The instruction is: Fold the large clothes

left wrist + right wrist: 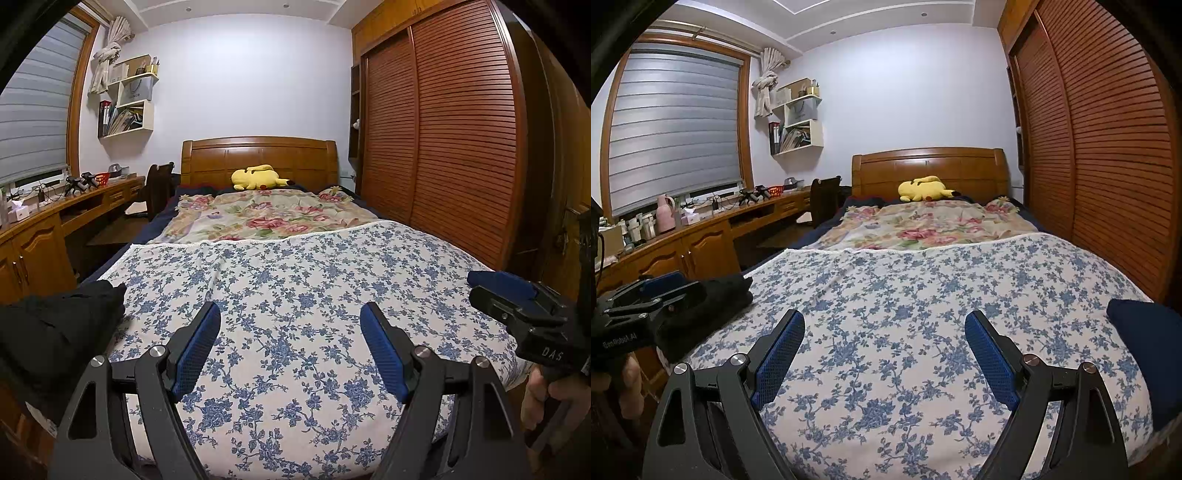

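Folding not started. Black garment (pixel 55 332) lay bunched at bed's (pixel 295 295) left edge, dark blue one (pixel 1145 354) at right edge. Left gripper (pixel 290 350) and right gripper (pixel 884 354) gaped wide, empty, over bed.

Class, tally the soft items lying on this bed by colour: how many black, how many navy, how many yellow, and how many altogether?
Black crumpled garment: 1
Navy folded cloth: 1
Yellow plush toy: 1
Total: 3
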A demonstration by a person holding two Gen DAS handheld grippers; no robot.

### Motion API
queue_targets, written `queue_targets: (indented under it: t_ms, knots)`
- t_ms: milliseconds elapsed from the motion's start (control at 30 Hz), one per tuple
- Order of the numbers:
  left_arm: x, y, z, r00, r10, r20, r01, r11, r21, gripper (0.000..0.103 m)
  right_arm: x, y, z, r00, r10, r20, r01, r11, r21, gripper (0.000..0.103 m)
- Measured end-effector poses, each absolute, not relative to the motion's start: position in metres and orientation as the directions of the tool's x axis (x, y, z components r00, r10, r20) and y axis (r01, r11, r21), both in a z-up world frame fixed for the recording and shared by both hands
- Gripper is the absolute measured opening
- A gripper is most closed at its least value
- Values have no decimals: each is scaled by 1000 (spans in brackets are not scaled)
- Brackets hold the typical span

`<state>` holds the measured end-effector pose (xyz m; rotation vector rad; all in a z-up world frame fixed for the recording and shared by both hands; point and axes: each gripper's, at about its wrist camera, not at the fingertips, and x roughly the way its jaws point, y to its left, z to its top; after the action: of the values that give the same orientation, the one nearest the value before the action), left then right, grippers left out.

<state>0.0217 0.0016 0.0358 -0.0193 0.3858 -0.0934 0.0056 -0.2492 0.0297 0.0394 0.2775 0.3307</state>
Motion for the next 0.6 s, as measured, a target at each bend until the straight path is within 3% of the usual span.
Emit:
queue_targets:
  t_ms: [600]
  knots:
    - [21,3,35,924,-89,-371,83,996,-32,79,9,-251,25,908,327,-260,-315,945,89,89]
